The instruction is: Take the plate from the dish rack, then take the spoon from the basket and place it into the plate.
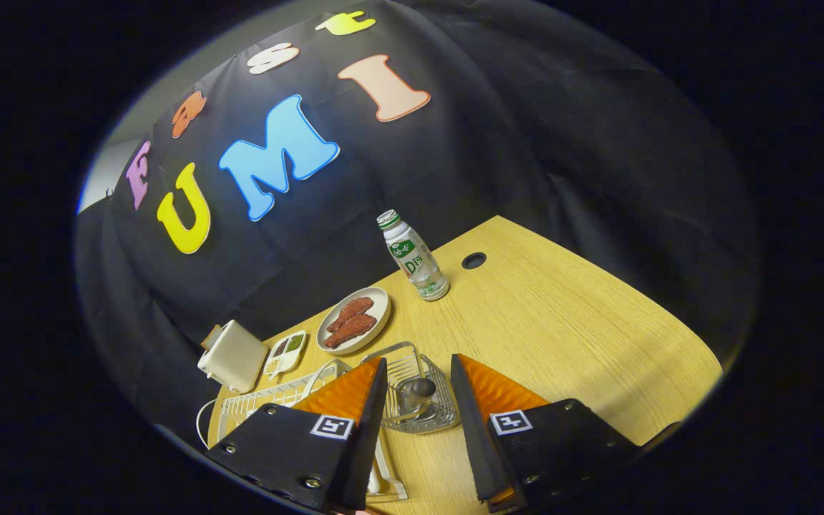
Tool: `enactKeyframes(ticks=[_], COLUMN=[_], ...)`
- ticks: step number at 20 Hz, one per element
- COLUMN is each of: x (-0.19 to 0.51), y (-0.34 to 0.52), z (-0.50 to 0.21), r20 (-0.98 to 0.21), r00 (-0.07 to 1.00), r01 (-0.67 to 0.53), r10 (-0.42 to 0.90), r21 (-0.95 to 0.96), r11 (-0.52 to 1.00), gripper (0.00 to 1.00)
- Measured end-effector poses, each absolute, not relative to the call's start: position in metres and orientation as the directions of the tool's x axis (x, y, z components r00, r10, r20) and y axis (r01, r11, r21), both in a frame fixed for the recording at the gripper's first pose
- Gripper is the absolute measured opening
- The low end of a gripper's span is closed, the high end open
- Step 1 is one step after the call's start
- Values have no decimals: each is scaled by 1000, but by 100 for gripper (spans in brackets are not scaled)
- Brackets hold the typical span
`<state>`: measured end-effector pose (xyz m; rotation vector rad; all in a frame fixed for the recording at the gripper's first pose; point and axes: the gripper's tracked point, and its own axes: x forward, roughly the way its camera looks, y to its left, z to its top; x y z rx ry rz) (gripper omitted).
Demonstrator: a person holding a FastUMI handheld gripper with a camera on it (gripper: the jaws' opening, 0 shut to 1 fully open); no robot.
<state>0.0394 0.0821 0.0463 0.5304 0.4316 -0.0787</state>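
My gripper (419, 360) hangs open above the wooden table (569, 343), with nothing held between its fingers. Seen through the gap between them is a small wire basket (432, 422), and a spoon (418, 395) with a dark rounded end rests inside it. A white wire dish rack (272, 397) lies beside the basket, mostly hidden behind the left finger; I cannot tell whether a plate stands in it. Just beyond the basket is a pale plate (376, 325) carrying two brown pieces of food.
A plastic bottle (414, 256) with a green label stands beyond the plate, near a round cable hole (473, 260) in the table. A white boxy appliance (232, 355) and a small compartment tray (285, 352) sit by the rack. Bare tabletop stretches to the right.
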Motion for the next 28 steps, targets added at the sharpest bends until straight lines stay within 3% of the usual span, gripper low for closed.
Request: enactKeyframes(ticks=[3, 4, 5, 7, 9, 18, 28], x=[55, 60, 60, 62, 70, 84, 61], y=[83, 82, 79, 74, 75, 76, 73], z=[40, 36, 38, 35, 34, 58, 170], r20=[-400, -395, -392, -397, -395, -360, -246], r00=[917, 919, 920, 918, 919, 933, 968], r01=[206, 219, 220, 229, 239, 191, 66], r10=[10, -8, -8, -13, -21, 7, 59], r21=[494, 493, 498, 502, 511, 513, 470], r11=[845, 842, 839, 834, 825, 837, 880], gripper=[55, 41, 36, 35, 18, 12, 12])
